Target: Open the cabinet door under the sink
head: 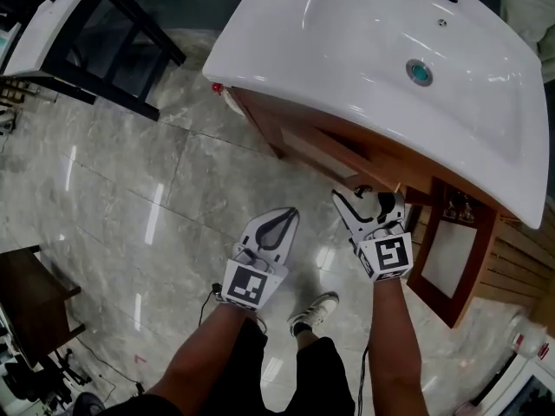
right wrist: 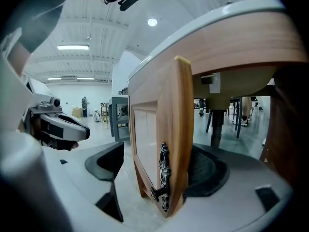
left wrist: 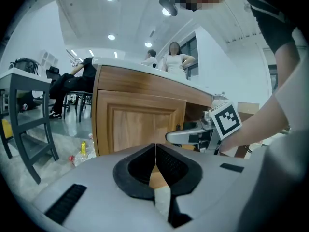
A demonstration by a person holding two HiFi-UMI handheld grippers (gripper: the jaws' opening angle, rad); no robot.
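Observation:
A white sink [head: 364, 50] tops the wooden cabinet [head: 295, 133]. My right gripper [head: 368, 199] is open, its jaws straddling the free edge of a cabinet door [right wrist: 176, 129]. The left jaw stands clear of the door's front face. The door's ornate dark metal handle [right wrist: 164, 178] lies between the jaws, and also shows from above [head: 362, 190]. My left gripper [head: 282, 224] hangs shut and empty a little left of it, facing a closed panelled door [left wrist: 145, 124]. The right gripper [left wrist: 193, 137] shows beside a dark opening there.
A second door [head: 451, 250] stands swung open at the right under the sink. A black-framed table [head: 113, 33] is at the far left and dark furniture [head: 26, 302] at the near left. Bottles [left wrist: 84, 151] lie on the marble floor. People [left wrist: 174, 59] are beyond the cabinet.

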